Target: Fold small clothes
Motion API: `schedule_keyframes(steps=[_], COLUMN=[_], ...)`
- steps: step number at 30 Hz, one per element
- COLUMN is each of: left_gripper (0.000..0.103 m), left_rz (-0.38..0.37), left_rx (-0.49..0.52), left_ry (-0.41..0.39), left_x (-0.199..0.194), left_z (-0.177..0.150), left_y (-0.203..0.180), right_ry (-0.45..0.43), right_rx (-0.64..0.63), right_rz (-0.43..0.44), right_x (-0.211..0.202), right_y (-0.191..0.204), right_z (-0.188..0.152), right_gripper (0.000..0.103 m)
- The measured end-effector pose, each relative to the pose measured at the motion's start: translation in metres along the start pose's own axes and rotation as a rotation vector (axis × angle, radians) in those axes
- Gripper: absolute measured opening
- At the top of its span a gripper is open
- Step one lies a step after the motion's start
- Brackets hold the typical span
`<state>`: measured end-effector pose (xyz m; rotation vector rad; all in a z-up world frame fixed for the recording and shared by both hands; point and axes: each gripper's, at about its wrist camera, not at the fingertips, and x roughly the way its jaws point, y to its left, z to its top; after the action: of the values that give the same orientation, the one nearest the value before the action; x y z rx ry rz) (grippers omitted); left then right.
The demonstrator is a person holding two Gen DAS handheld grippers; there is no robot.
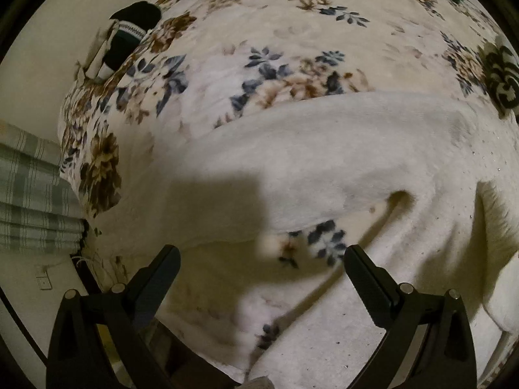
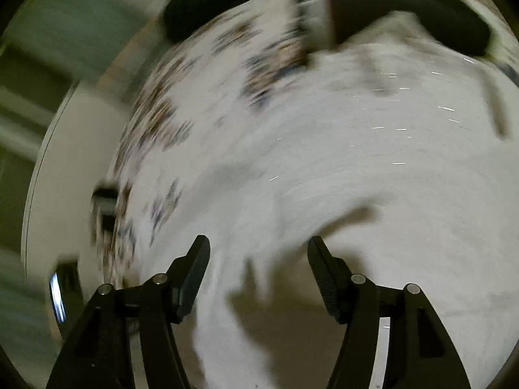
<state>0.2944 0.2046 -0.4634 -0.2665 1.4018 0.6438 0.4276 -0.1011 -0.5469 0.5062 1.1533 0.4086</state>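
While the left gripper (image 1: 261, 256) hangs with its jaws spread wide and nothing between them, the white garment (image 1: 324, 168) lies across the floral blanket (image 1: 227, 64), filling the left wrist view from 3 o'clock through the centre to 6; at 9 o'clock a green plaid cloth (image 1: 29, 194) sits off the blanket's edge; at 11 a dark green sock-like piece (image 1: 129, 35) rests near the far corner; just below centre a gap in the garment shows blanket flowers, and toward 4 o'clock a raised fold (image 1: 402, 194) casts a shadow; at 2 to 3 o'clock a dark patterned item (image 1: 499, 77) lies at the rim. Over on the right, the right gripper (image 2: 258, 243) is also parted and empty, above the same garment (image 2: 324, 168), which fills its view from centre to 3 o'clock; that view is heavily smeared, so I judge the hand is moving fast; dark shapes (image 2: 405, 9) at 12 to 1 cannot be identified. Likely risks: a hasty pinch could catch the blanket pile along with the garment, since both are soft and pale; grabbing the bunched fold rather than a true edge would give a crooked, lumpy fold.
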Motion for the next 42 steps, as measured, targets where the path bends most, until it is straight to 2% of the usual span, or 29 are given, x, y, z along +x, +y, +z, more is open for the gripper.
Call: schedule_keyframes(steps=[4, 6, 7, 10, 13, 14, 15, 16, 19, 20, 23, 25, 27, 28, 30, 31, 32, 34, 35, 39, 42], left_gripper=[0.103, 0.103, 0.103, 0.103, 0.103, 0.103, 0.103, 0.103, 0.103, 0.103, 0.103, 0.103, 0.103, 0.096, 0.072, 0.041, 0.025, 0.013, 0.011, 0.010, 0.010], left_rz=[0.008, 0.008, 0.009, 0.021, 0.029, 0.025, 0.017, -0.004, -0.104, -0.135, -0.263, -0.286, -0.258, -0.241, -0.212, -0.205, -0.198, -0.164, -0.164, -0.172, -0.192], left_rx=[-0.012, -0.019, -0.024, -0.028, -0.027, -0.026, -0.024, -0.021, 0.002, 0.012, 0.024, 0.032, 0.039, 0.040, 0.049, 0.066, 0.080, 0.097, 0.090, 0.050, 0.027], left_ry=[0.002, 0.011, 0.014, 0.010, 0.006, 0.005, 0.004, 0.003, -0.003, -0.002, 0.051, 0.080, 0.092, 0.094, 0.087, 0.076, 0.063, -0.001, -0.038, -0.119, -0.135], left_x=[-0.002, -0.002, -0.003, -0.004, -0.007, -0.009, -0.011, -0.015, -0.026, -0.028, -0.022, -0.009, 0.007, 0.014, 0.025, 0.028, 0.028, 0.018, 0.011, -0.015, -0.026], left_z=[-0.003, -0.005, -0.007, -0.010, -0.012, -0.012, -0.012, -0.012, -0.011, -0.010, -0.005, 0.003, 0.011, 0.014, 0.020, 0.023, 0.024, 0.024, 0.023, 0.021, 0.021], left_y=[0.003, 0.004, 0.006, 0.008, 0.009, 0.008, 0.007, 0.003, -0.019, -0.029, -0.064, -0.090, -0.110, -0.117, -0.131, -0.137, -0.141, -0.144, -0.141, -0.119, -0.106], right_ry=[0.027, 0.030, 0.041, 0.062, 0.164, 0.181, 0.184, 0.178, 0.109, 0.079, 0.026, 0.017, 0.013, 0.004, -0.007, -0.011, -0.015, -0.023, -0.022, -0.015, -0.005], right_rx=[0.188, 0.268, 0.282, 0.215, 0.102, 0.078, 0.064, 0.063, 0.098, 0.116, 0.175, 0.225, 0.271, 0.280, 0.282, 0.282, 0.280, 0.272, 0.270, 0.278, 0.280], right_rz=[-0.082, -0.054, -0.054, 0.032, 0.164, 0.199, 0.209, 0.208, 0.132, 0.072, -0.077, -0.143, -0.194, -0.223, -0.255, -0.264, -0.273, -0.288, -0.294, -0.301, -0.301], right_x=[0.021, 0.036, 0.044, 0.059, 0.069, 0.066, 0.059, 0.051, 0.012, -0.006, -0.046, -0.066, -0.079, -0.086, -0.099, -0.108, -0.112, -0.116, -0.111, -0.115, -0.109], right_y=[-0.024, -0.026, -0.022, 0.010, 0.043, 0.050, 0.051, 0.048, 0.019, 0.000, -0.047, -0.082, -0.115, -0.126, -0.148, -0.157, -0.159, -0.162, -0.158, -0.171, -0.176], right_z=[-0.002, -0.005, -0.007, -0.003, 0.003, -0.001, -0.004, -0.004, 0.003, 0.012, 0.007, 0.003, 0.003, -0.002, -0.002, -0.002, -0.001, -0.003, -0.003, -0.004, -0.004], right_gripper=[0.069, 0.051, 0.047, 0.045, 0.045, 0.048, 0.055, 0.056, 0.060, 0.061, 0.061, 0.061, 0.061, 0.061, 0.061, 0.061, 0.061, 0.061, 0.061, 0.061, 0.061])
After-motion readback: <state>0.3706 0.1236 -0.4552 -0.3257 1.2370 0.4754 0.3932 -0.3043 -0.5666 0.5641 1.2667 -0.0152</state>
